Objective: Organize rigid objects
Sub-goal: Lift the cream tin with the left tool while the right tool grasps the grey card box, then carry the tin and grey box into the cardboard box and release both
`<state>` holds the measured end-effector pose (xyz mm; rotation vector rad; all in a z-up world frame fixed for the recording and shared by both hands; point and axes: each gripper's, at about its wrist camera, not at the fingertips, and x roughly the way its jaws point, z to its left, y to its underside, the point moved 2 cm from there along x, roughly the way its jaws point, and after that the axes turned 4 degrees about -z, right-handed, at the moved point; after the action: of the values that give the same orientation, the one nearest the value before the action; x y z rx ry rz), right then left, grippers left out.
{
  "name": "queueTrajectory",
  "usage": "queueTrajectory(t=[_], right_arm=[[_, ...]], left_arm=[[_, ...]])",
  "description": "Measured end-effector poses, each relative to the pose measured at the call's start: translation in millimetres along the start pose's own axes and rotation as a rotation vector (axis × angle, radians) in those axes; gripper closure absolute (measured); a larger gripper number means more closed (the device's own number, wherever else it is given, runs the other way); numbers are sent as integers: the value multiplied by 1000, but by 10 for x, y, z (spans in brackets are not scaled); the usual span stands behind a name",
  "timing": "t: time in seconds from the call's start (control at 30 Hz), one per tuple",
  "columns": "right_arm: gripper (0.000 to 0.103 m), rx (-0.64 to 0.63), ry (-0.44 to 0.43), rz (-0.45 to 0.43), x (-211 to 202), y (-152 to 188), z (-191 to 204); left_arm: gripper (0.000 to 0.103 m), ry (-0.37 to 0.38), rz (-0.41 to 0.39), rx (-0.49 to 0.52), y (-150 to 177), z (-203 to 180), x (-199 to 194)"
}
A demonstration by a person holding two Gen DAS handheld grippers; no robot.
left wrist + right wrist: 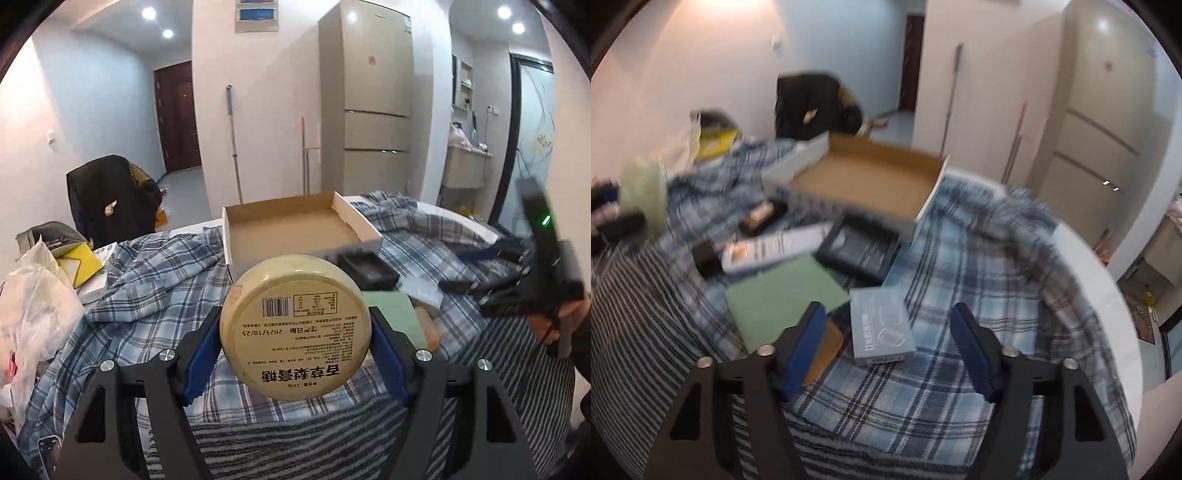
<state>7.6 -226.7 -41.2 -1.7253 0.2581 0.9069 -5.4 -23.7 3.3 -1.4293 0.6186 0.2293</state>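
Observation:
My left gripper is shut on a round yellow tin, held above the cloth-covered table with its printed bottom facing the camera. An open cardboard box sits just beyond it, empty; it also shows in the right wrist view. My right gripper is open and empty, low over a small light-blue box. A green flat box, a black tray, a white box and a dark item lie near the cardboard box.
Plaid and striped cloths cover the table. Plastic bags and a yellow item pile at the left. A dark chair, a fridge and mops stand behind. The right gripper body shows at the far right.

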Motion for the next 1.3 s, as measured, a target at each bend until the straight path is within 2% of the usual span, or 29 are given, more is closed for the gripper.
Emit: queueTrajectory(t=[0.1,0.4,0.63,0.87,1.07,1.2,1.3], right_arm=[[50,-7,-29,63,204,15,5],[51,-2,-40,112,402,44,-19],[57,-12,-20,183,513,39,-24],[57,37,42,124,175,5,-115],[57,76,84,10,-275,-201,-149],[57,104,107,-99,-566,-513,-130],[57,151,132,-183,-771,-815,-131]], left_arm=[[26,-14,11,-12,6,32,38],[26,-12,75,-39,141,77,262],[26,-26,47,-21,37,31,173],[26,-75,6,-47,30,130,-10],[26,-99,2,-53,-80,149,-139],[26,-117,-93,-55,-401,93,-320],[26,-146,-197,-111,-722,110,-474]])
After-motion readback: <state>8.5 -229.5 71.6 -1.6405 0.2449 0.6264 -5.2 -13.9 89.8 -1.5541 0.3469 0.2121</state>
